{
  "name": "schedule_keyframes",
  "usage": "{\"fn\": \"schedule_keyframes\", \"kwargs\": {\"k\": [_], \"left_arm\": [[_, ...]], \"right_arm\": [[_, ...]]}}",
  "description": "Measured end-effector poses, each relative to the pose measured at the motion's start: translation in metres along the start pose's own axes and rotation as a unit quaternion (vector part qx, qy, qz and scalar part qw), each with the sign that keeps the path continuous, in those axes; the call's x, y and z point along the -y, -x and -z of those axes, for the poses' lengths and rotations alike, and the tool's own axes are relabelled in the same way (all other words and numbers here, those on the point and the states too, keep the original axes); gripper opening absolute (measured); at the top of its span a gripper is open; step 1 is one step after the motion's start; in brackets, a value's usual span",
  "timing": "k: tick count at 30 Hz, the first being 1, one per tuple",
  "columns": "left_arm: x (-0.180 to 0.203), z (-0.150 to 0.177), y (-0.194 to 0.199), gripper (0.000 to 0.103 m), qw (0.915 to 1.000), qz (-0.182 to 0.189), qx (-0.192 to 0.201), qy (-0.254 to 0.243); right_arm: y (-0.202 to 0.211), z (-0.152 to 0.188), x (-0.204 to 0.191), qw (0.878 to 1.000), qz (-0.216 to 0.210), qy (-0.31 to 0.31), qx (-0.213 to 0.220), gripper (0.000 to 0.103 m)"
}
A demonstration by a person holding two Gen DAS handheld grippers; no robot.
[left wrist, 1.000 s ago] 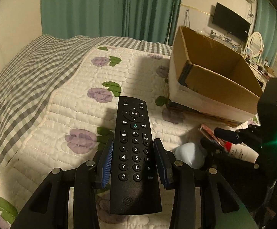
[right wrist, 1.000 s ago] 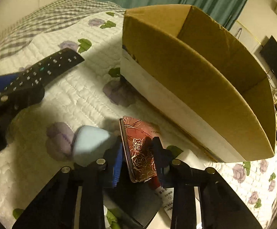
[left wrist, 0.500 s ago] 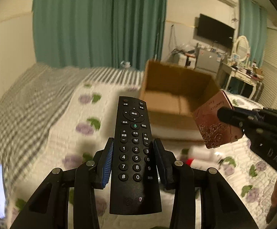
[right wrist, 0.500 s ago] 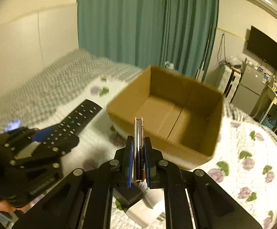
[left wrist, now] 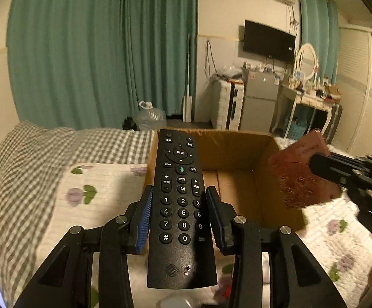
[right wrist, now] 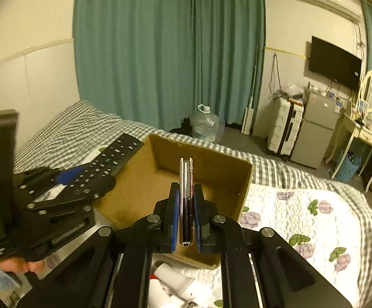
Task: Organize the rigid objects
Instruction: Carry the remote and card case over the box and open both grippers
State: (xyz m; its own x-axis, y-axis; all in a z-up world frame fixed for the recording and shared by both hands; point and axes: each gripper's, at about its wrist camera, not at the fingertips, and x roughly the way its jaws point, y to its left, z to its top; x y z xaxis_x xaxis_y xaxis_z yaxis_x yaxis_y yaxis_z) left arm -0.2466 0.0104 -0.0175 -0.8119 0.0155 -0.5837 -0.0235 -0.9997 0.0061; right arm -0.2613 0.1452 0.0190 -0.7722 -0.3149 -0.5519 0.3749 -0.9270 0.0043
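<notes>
Above the cardboard box point(right wrist: 144, 182), right gripper point(right wrist: 186, 215) pinches a phone point(right wrist: 186, 205) edge-on; left gripper point(left wrist: 179, 215) clamps the remote point(left wrist: 180, 205)

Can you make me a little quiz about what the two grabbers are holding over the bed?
1. True or false: the left gripper is shut on the black remote.
2. What is inside the cardboard box? A) a bottle B) nothing that shows C) a pillow
3. Fill in: the right gripper grips the thin red case by its ____, so its own camera sees it edge-on.

Key: 1 true; 2 B; 3 flat sides.
</notes>
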Motion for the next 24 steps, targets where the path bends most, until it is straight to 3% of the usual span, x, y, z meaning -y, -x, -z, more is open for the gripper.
{"fn": "schedule_keyframes", "kwargs": {"k": [8, 10, 12, 13, 20, 21, 22, 24], "left_arm": [[0.009, 0.018, -0.055, 0.041, 0.9991, 0.018, -0.037, -0.008], [0.009, 0.019, -0.056, 0.044, 0.9990, 0.032, -0.032, -0.002], [0.009, 0.017, -0.054, 0.064, 0.9991, 0.036, -0.023, -0.004], [0.009, 0.015, -0.052, 0.068, 0.9995, 0.026, -0.016, -0.007], [0.002, 0.009, -0.034, 0.068, 0.9999, 0.011, -0.004, -0.007], [0.000, 0.009, -0.029, 0.068, 0.9999, 0.010, -0.002, -0.005], [-0.003, 0.008, -0.025, 0.068, 0.9999, 0.009, -0.001, -0.004], [-0.005, 0.006, -0.010, 0.068, 1.0000, 0.008, 0.001, -0.004]], "right_arm": [[-0.043, 0.023, 0.026, 0.999, 0.001, -0.022, -0.035, 0.009], [-0.048, 0.026, 0.029, 0.999, 0.000, -0.025, -0.038, 0.009], [-0.052, 0.026, 0.029, 0.999, 0.003, -0.024, -0.039, 0.009], [-0.053, 0.027, 0.029, 0.999, 0.004, -0.023, -0.038, 0.009], [-0.065, 0.022, 0.024, 0.999, 0.010, -0.019, -0.049, 0.010], [-0.065, 0.022, 0.024, 0.999, 0.021, -0.015, -0.048, 0.017], [-0.059, 0.022, 0.021, 0.998, 0.033, -0.011, -0.046, 0.041], [-0.040, 0.019, 0.019, 0.998, 0.049, -0.014, -0.031, 0.071]]}}
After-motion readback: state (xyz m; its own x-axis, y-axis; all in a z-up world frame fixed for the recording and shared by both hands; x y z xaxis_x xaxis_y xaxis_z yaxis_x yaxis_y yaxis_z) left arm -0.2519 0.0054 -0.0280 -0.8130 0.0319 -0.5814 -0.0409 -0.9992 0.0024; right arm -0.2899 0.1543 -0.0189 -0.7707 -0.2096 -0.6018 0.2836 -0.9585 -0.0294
